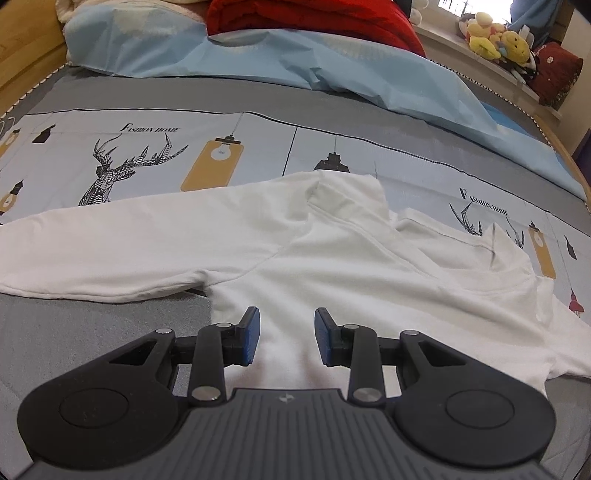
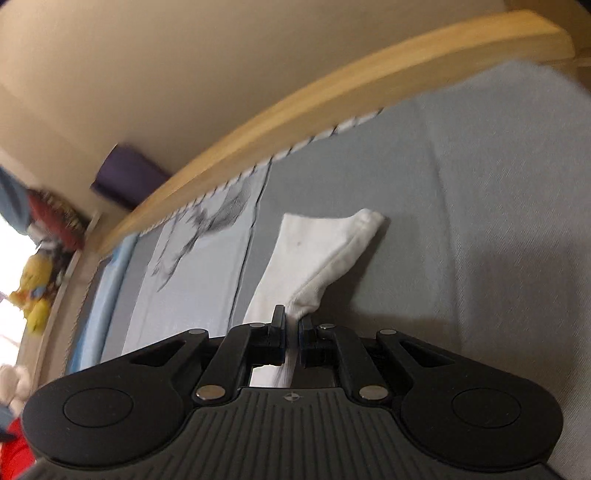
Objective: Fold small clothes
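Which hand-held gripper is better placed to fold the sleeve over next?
Right. The right hand-held gripper is already shut on the white sleeve. The left hand-held gripper hangs open over the shirt, holding nothing.

Bare grey printed bedsheet [image 1: 92,332] lies open left of the white long-sleeved top [image 1: 332,266]. Farther back, a rumpled light-blue quilt [image 1: 332,70] and red blanket [image 1: 314,22] block passage. The pale wooden bed rail [image 2: 295,107] walls the bed's edge.

Right tool [image 2: 292,332] clamped on white sleeve [image 2: 317,258] above grey bedsheet [image 2: 424,221]
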Motion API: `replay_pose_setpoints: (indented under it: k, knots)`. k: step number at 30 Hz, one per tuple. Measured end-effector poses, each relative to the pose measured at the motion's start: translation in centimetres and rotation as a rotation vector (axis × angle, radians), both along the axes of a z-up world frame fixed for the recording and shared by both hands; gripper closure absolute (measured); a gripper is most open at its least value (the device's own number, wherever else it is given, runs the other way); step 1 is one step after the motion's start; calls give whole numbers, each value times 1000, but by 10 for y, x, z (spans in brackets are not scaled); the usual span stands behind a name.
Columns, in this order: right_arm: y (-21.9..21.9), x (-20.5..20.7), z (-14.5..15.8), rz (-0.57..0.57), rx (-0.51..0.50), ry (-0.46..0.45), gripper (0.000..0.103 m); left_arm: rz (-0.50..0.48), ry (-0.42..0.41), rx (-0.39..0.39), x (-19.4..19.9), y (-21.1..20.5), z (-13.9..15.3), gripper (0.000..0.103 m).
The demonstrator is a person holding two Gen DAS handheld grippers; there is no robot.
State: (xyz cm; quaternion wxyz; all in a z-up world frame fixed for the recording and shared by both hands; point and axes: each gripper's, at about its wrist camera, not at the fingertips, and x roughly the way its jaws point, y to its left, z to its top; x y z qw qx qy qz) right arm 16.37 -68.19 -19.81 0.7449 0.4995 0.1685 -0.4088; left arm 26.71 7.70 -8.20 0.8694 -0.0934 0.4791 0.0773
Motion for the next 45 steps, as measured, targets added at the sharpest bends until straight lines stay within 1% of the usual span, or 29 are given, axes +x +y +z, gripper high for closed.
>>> replay_pose_setpoints:
  k: [2,3,5,6,7,8,10,13,16,18,20,22,24,26,28,29,30,31,32,33,34,37,39,42,44,45]
  knots:
    - [0,0,-6,-2,25,96,96,-11,5,-18,1,2,0,67]
    - [3,2,-5,-16,27,126,95,-18,5,-27,1,4,1,67]
    - [10,3,4,-37,9,179,89,-22,0,-32,1,7,3,67]
    - [15,5,13,-40,-15,217,82,-23,-3,-42,0,10,4,67]
    - [21,4,23,-46,-46,230,80,-23,-6,-56,0,13,5,67]
    - [28,5,34,-42,-72,216,80,-20,-12,-74,-2,17,6,67]
    - [43,5,57,12,-107,168,79,-12,-32,-101,-7,25,11,67]
    - [74,10,97,155,-161,86,79,-11,-63,-137,-19,35,18,66]
    - [115,5,137,344,-224,0,79,-64,-81,-148,-37,40,25,66]
    - [142,-2,158,483,-236,-42,79,-104,-73,-163,-52,44,31,66]
    - [170,-12,171,633,-223,-56,79,-117,-60,-182,-69,52,36,66]
    - [195,-25,175,746,-223,-48,79,-105,-43,-200,-91,65,41,66]
    - [221,-40,171,857,-205,-14,79,-105,-46,-217,-117,77,44,66]
    - [245,-52,156,976,-169,53,79,-94,-36,-235,-140,87,37,66]
    - [264,-59,130,1080,-148,167,79,-68,-9,-260,-162,96,21,67]
    - [272,-61,115,1126,-121,243,79,-52,6,-282,-173,100,9,67]
    - [281,-63,104,1156,-100,292,79,-33,31,-310,-183,104,-5,67]
    - [290,-68,92,1184,-86,338,79,-14,74,-333,-190,106,-19,67]
    - [297,-74,84,1194,-84,376,79,4,136,-341,-194,107,-32,68]
    - [302,-79,76,1191,-82,405,78,9,178,-340,-197,106,-42,68]
    - [304,-81,68,1190,-76,430,74,-6,196,-333,-199,104,-47,68]
    - [309,-90,50,1189,-81,487,69,-67,227,-295,-200,96,-53,67]
    - [311,-95,40,1185,-77,507,65,-70,258,-278,-199,94,-60,67]
    - [317,-104,38,1207,-127,508,65,-76,301,-265,-198,88,-72,67]
    - [323,-106,39,1246,-160,515,65,-117,319,-240,-197,78,-78,67]
    - [324,-108,40,1262,-171,519,68,-140,328,-222,-197,73,-80,68]
